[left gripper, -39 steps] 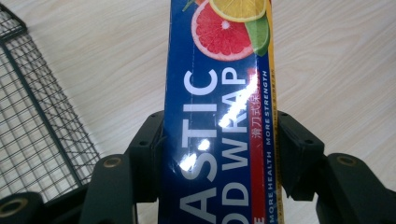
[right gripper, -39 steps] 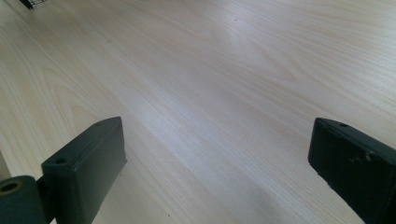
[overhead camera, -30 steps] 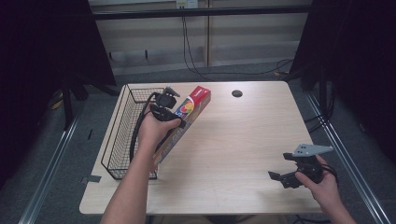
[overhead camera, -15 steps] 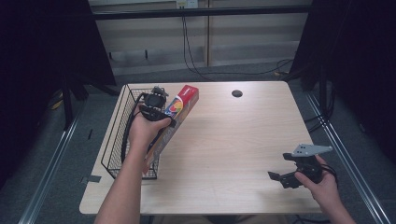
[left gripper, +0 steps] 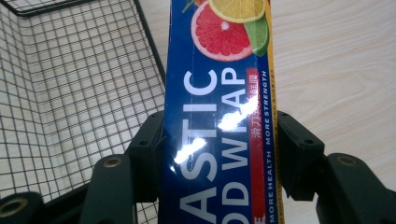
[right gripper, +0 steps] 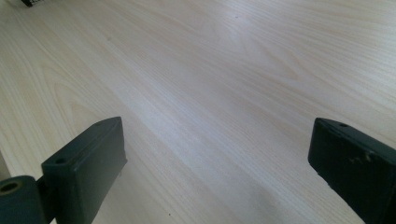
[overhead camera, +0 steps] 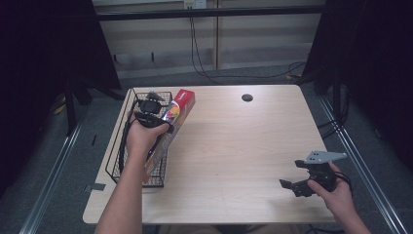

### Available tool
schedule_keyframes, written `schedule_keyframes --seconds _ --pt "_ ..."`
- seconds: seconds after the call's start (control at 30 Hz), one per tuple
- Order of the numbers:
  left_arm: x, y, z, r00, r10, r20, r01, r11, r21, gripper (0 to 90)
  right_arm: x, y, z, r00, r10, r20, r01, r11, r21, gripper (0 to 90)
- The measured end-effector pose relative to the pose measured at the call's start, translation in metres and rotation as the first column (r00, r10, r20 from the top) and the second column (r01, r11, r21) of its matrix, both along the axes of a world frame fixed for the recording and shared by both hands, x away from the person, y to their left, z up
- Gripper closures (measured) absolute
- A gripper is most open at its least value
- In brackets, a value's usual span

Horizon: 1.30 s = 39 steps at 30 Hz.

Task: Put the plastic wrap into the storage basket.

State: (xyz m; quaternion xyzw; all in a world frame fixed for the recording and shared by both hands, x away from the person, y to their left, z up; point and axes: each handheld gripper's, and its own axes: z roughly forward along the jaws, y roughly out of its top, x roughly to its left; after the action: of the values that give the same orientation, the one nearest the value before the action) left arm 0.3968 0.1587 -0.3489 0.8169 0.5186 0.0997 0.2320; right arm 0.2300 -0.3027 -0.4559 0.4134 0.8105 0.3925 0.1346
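Left gripper (left gripper: 219, 154) clamping plastic wrap box (left gripper: 224, 116) over wire basket (overhead camera: 127, 146), right gripper (right gripper: 219, 163) spread wide above bare table (right gripper: 233, 70).

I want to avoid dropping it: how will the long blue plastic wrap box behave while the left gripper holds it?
The long blue cardboard plastic wrap box looks stiff, as it stays straight. Its glossy face may be slippery. The left gripper jaws clamp it across its width, so the long ends could probably swing over the black wire basket.

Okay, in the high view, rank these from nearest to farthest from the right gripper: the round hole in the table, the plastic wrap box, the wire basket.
From the right gripper:
1. Round hole, far edge of the table, near the middle.
2. Plastic wrap box, left side, held in the left gripper.
3. Wire basket, table's left edge.
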Motion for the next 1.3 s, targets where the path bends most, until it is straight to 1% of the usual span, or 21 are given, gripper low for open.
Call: schedule_keyframes --seconds 0.03,0.1,0.13,0.17,0.23,0.27,0.3,0.47,0.57,0.6,0.73,0.77,0.8,0.9,0.93,1.0,1.1,1.13,1.2,1.23,1.3 --pt "0.000 0.001 0.000 1.0000 0.008 0.002 -0.008 0.9999 -0.005 43.4 0.000 0.000 0.000 1.0000 0.000 0.000 0.000 1.000 0.000 3.7" --pt "-0.001 0.005 0.001 0.9998 0.018 0.003 -0.018 0.9998 -0.003 43.5 0.000 0.000 0.000 1.0000 0.001 0.001 -0.001 1.000 0.000 3.7" --pt "-0.001 0.005 0.000 0.9994 0.035 0.008 -0.035 0.9993 -0.014 43.4 0.000 0.001 0.000 1.0000 0.001 0.001 -0.001 1.000 0.000 3.7" --pt "-0.001 0.008 0.001 0.9995 0.033 0.001 -0.033 0.9994 -0.008 43.4 0.000 0.000 0.000 1.0000 0.004 -0.001 -0.004 1.000 0.003 3.7" --pt "-0.001 0.011 0.000 0.9988 0.050 0.006 -0.049 0.9987 -0.010 43.4 0.000 0.000 0.001 1.0000 0.001 0.003 -0.001 1.000 0.003 3.7" --pt "-0.001 0.012 0.000 0.9988 0.049 0.004 -0.049 0.9988 -0.003 43.4 -0.001 0.000 0.001 1.0000 -0.001 0.005 0.000 1.000 0.004 3.7" --pt "-0.002 0.013 -0.001 0.9978 0.066 0.006 -0.066 0.9978 -0.007 43.4 -0.001 0.000 0.001 1.0000 -0.001 0.006 0.001 1.000 0.004 3.7" --pt "-0.002 0.021 -0.004 0.9942 0.108 0.006 -0.108 0.9942 -0.010 43.4 -0.001 0.001 0.001 1.0000 0.002 0.004 -0.002 1.000 0.003 3.7" --pt "-0.002 0.025 -0.006 0.9899 0.142 0.009 -0.142 0.9898 -0.017 43.4 -0.002 0.001 0.001 1.0000 0.005 0.003 -0.005 1.000 0.004 3.7" --pt "-0.002 0.025 -0.006 0.9899 0.142 0.009 -0.142 0.9898 -0.017 43.4 -0.002 0.001 0.001 1.0000 0.005 0.003 -0.005 1.000 0.004 3.7" --pt "-0.003 0.028 -0.008 0.9841 0.178 0.010 -0.177 0.9841 -0.007 43.4 -0.002 0.001 0.001 1.0000 0.004 0.005 -0.004 1.000 0.003 3.7" --pt "-0.003 0.029 -0.009 0.9801 0.198 0.015 -0.198 0.9802 -0.008 43.4 -0.002 0.001 0.002 1.0000 0.004 0.005 -0.004 1.000 0.002 3.7" --pt "-0.003 0.029 -0.009 0.9801 0.198 0.015 -0.198 0.9802 -0.008 43.4 -0.002 0.001 0.001 1.0000 0.004 0.005 -0.004 1.000 0.003 3.7" --pt "-0.004 0.031 -0.010 0.9765 0.215 0.009 -0.215 0.9765 -0.007 43.4 -0.002 0.002 0.002 1.0000 0.005 0.007 -0.005 1.000 0.003 3.7" --pt "-0.004 0.031 -0.011 0.9737 0.227 0.012 -0.227 0.9737 -0.012 43.4 -0.002 0.002 0.002 1.0000 0.004 0.005 -0.004 1.000 0.002 3.7" --pt "-0.004 0.032 -0.011 0.9712 0.238 0.014 -0.238 0.9713 -0.004 43.4 -0.002 0.002 0.001 1.0000 0.006 0.005 -0.006 1.000 0.001 3.7" --pt "-0.005 0.033 -0.012 0.9657 0.259 0.014 -0.259 0.9657 -0.011 43.3 -0.002 0.001 0.001 1.0000 0.007 0.007 -0.007 1.000 0.001 3.7" --pt "-0.005 0.034 -0.013 0.9647 0.263 0.010 -0.263 0.9647 -0.012 43.3 -0.002 0.001 0.001 0.9999 0.007 0.008 -0.007 1.000 0.001 3.7" --pt "-0.005 0.035 -0.013 0.9624 0.271 0.016 -0.271 0.9625 -0.010 43.3 -0.002 0.002 0.002 1.0000 0.004 0.005 -0.004 1.000 0.002 3.7" --pt "-0.005 0.035 -0.013 0.9621 0.272 0.010 -0.272 0.9621 -0.011 43.3 -0.002 0.002 0.002 1.0000 0.004 0.005 -0.004 1.000 0.002 3.7" --pt "-0.006 0.035 -0.014 0.9569 0.290 0.017 -0.290 0.9570 -0.011 43.3 -0.002 0.002 0.001 1.0000 0.007 0.007 -0.007 1.000 0.002 3.7"
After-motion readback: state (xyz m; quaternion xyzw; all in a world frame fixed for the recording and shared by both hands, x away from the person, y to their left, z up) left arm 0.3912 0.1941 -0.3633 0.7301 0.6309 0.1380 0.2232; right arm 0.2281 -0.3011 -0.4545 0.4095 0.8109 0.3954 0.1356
